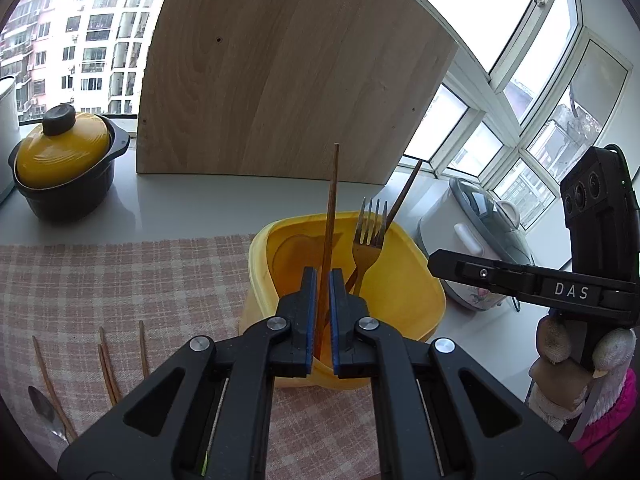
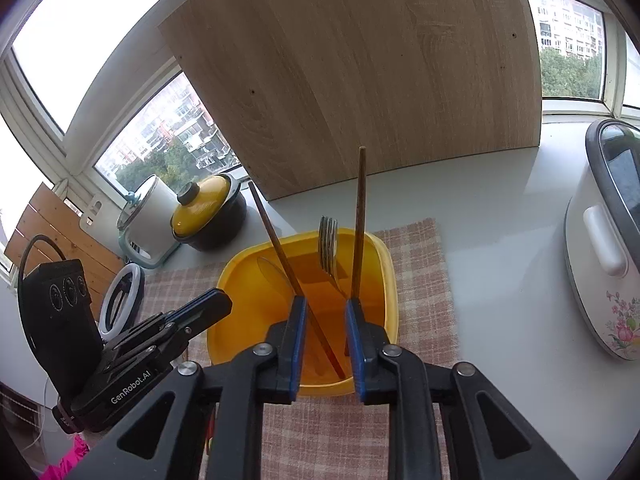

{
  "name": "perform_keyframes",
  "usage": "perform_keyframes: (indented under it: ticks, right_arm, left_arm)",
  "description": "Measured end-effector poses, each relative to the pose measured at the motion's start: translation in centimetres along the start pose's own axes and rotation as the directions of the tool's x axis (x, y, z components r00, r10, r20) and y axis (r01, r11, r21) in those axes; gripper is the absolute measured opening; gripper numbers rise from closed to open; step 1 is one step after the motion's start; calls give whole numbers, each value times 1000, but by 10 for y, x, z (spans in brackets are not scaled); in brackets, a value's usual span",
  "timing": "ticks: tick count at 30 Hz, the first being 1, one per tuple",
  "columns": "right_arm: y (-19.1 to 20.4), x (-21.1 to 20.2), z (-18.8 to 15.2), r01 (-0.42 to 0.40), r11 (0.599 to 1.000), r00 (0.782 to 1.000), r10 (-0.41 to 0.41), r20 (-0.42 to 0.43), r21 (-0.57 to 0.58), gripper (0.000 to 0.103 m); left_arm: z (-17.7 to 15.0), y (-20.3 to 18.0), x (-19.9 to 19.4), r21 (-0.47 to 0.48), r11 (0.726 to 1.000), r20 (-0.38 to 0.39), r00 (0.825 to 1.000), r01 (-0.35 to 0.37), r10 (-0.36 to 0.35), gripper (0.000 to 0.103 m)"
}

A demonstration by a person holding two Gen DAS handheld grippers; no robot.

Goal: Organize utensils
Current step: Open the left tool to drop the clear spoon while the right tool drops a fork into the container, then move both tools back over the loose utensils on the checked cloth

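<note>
The left tool (image 1: 324, 312) stands narrow, pinching a chopstick (image 1: 332, 208) upright over the yellow tub (image 1: 420, 280), where a fork (image 1: 370, 236) already leans. The right tool (image 2: 326, 336) hangs wide and holds nothing. Next likely: release, then fetch the loose chopsticks (image 1: 108, 364) on the checked cloth (image 1: 140, 280).

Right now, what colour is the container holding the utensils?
Yellow container, clearest in the right wrist view.
</note>
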State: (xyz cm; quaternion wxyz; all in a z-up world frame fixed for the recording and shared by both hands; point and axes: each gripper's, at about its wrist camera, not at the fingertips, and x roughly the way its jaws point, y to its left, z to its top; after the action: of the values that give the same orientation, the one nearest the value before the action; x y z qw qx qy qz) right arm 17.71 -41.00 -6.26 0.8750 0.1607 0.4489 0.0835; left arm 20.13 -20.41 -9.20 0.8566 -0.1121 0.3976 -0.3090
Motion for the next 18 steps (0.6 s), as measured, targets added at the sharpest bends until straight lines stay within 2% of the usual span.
perform_keyframes:
  ticks: [2,9,13,18]
  right_arm:
    - [2,-4,-1,12,1000,1000,-12,14,-10,32]
    - [11,-14,-6,32,998,999,-30,38,-46,34]
    - [19,-20,-12,32,998,998,-28,60,-62,49]
    - [28,-26,-20,23,996,996,-15,88,-85,58]
  left_arm:
    - [-2,0,-4,5,1000,4,1000,-2,2,13]
    - [-10,3,-18,16,1000,12,1000,-22,22,14]
    - [-14,8,-29,9,999,16,999,-32,31,14]
    - [-22,17,-48,10,997,31,997,-76,75,14]
